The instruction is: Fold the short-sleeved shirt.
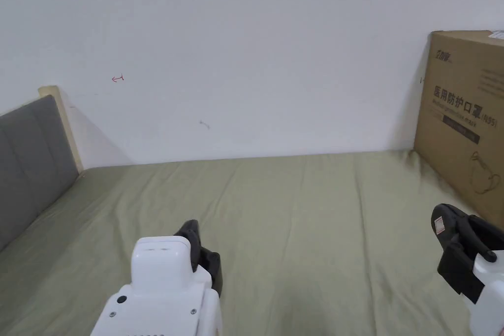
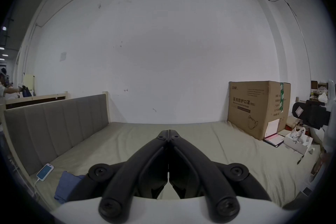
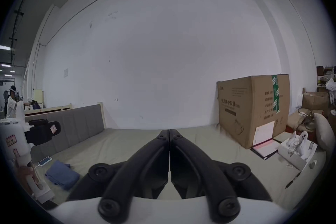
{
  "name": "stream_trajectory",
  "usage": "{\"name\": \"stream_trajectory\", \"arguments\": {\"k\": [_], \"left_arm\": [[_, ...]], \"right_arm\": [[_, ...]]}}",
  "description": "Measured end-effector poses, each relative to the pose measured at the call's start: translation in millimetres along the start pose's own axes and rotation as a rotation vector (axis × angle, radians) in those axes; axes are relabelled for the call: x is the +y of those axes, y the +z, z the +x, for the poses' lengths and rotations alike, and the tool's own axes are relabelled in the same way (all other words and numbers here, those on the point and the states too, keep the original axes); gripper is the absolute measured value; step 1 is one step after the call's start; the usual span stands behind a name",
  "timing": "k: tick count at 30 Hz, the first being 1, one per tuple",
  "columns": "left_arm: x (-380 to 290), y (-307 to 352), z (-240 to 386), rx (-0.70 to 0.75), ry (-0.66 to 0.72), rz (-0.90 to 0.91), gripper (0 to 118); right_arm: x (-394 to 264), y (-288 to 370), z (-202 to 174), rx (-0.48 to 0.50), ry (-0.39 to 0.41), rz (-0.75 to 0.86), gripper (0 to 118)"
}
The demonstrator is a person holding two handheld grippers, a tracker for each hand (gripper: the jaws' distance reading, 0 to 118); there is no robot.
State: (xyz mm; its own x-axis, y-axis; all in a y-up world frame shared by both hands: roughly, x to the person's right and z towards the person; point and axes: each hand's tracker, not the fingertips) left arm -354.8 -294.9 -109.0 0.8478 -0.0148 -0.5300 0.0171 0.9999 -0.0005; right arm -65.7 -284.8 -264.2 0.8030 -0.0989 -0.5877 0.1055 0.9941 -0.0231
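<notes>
The shirt (image 3: pixel 61 174) is a blue garment lying bunched in a loose heap on the bed (image 1: pixel 305 214), at the near left, close to the headboard (image 3: pixel 81 122). It is not yet spread or folded. Judged by its slump and creases, it is light, soft cloth that will drape and shift when lifted; it should be taken by a seam or by the shoulders and shaken flat before any fold is laid.

Left gripper (image 2: pixel 168 132): jaws closed tip to tip, holding nothing, raised above the sheet and pointing at the wall. Right gripper (image 3: pixel 169 131): jaws likewise closed and empty, held level with the other and well apart from the shirt. Both must open before any grasp.

Surroundings: a phone (image 3: pixel 44 161) on a white cable lies just beside the shirt, toward the headboard, and could be snagged or dragged with the cloth. A large cardboard box (image 1: pixel 465 120) stands on the bed at the right, against the wall, with a notebook (image 3: pixel 264 148) and a white open box (image 3: pixel 298 152) of small items near it. These narrow the right side, but the middle of the sheet offers room for folding.
</notes>
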Motion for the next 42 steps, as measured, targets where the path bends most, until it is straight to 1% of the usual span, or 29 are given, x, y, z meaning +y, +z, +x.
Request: {"name": "stream_trajectory", "arguments": {"k": [2,4,5,6,7,8,9,10,11,12,14,16,17,23,26,34,37,42], "left_arm": [[1.6,-0.7,-1.9,0.0,0.037,-0.004,0],[1.5,0.0,-2.6,0.006,0.09,0.003,0],[1.1,-0.2,-2.6,0.01,0.09,0.013,0],[1.6,0.0,-2.3,0.018,0.083,0.022,0],[2.7,-0.6,-1.9,0.019,0.072,0.028,2],[3.7,-1.3,-1.2,0.013,0.064,0.031,16],[5.0,-2.5,0.7,0.0,0.06,0.03,56],[6.0,-4.3,2.0,0.001,0.052,0.021,91],[6.7,-7.1,3.2,-0.003,0.046,0.008,114],[6.6,-8.6,4.0,-0.013,0.046,-0.003,118],[8.3,-1.0,5.9,-0.023,0.059,0.036,118],[12.5,0.8,9.3,-0.018,0.023,0.041,118],[12.9,0.9,9.3,-0.022,0.007,0.039,118],[16.7,-1.5,9.9,-0.048,-0.001,0.022,118],[17.6,-1.4,7.0,-0.079,0.018,0.009,118],[22.0,-2.3,6.6,-0.079,-0.001,0.004,118],[19.4,-5.7,4.6,-0.119,0.015,-0.029,118],[12.5,-8.3,2.2,-0.109,0.032,-0.047,118]], "right_arm": [[0.7,-0.3,-1.1,-0.023,0.022,0.003,0],[0.4,-1.1,-1.7,-0.026,0.045,0.002,0],[0.6,-1.3,-2.3,-0.023,0.058,0.003,0],[0.7,-1.1,-6.8,-0.028,0.063,0.007,2],[1.1,-1.4,-8.1,-0.031,0.069,0.012,7],[1.7,-1.8,-9.5,-0.036,0.078,0.015,19],[2.1,-2.3,-10.9,-0.041,0.086,0.018,46],[3.7,-1.5,-14.4,-0.045,0.1,0.019,63],[3.3,-1.7,-15.8,-0.052,0.11,0.019,72],[3.0,-1.1,-16.3,-0.053,0.112,0.022,81],[6.0,1.2,-18.9,-0.048,0.097,0.018,90],[7.2,1.2,-21.4,-0.055,0.099,0.013,110],[7.2,0.9,-21.9,-0.058,0.104,0.013,115],[7.5,5.7,-26.9,-0.066,0.13,0.035,118],[7.7,5.7,-28.0,-0.06,0.126,0.027,118],[5.1,3.9,-26.1,-0.07,0.094,-0.016,118],[3.7,4.0,-26.3,-0.077,0.099,-0.025,118],[1.9,3.3,-26.7,-0.073,0.111,-0.046,118]]}}
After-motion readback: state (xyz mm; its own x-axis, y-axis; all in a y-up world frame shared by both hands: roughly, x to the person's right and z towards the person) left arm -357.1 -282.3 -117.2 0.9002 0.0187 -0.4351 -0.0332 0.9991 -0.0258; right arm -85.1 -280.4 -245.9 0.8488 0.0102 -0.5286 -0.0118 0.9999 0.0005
